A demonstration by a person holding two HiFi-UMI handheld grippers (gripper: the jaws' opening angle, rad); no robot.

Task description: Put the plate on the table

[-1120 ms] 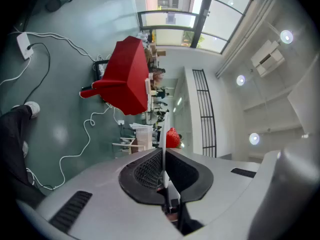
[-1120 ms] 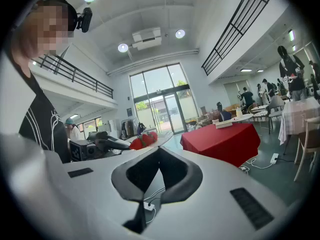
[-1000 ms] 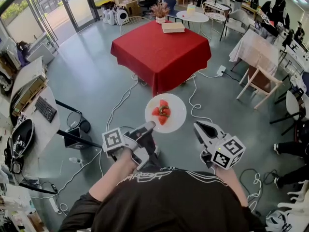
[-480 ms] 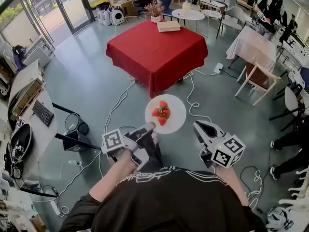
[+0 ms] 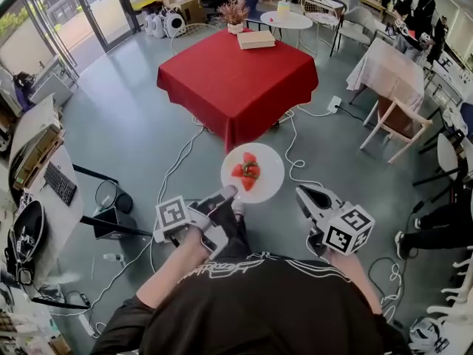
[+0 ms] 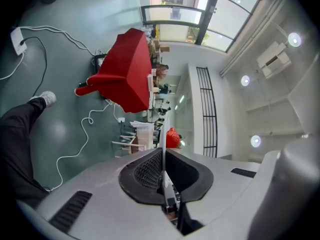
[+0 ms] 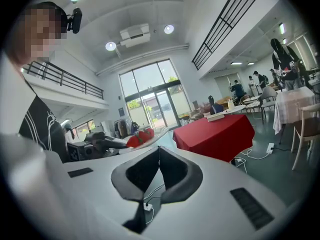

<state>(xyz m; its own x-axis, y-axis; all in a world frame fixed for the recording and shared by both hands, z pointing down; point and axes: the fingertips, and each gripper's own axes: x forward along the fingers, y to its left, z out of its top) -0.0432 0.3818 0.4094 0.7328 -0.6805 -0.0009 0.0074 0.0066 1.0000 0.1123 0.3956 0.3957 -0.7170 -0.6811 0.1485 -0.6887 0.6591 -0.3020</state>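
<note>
The left tool (image 5: 228,192) is clamped tight on the near rim of the round plate (image 5: 270,167), which is held flat above the floor with strawberries (image 5: 247,171) on top. The right tool (image 5: 303,193) beside it is closed and empty. The red surface (image 5: 236,72) stands well beyond.

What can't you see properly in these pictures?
- Red food on the plate: head view, too small to name.
- Top of the plate: left gripper view, seen edge-on.
- Flat thing on the red table: head view, too small; book or box.
</note>
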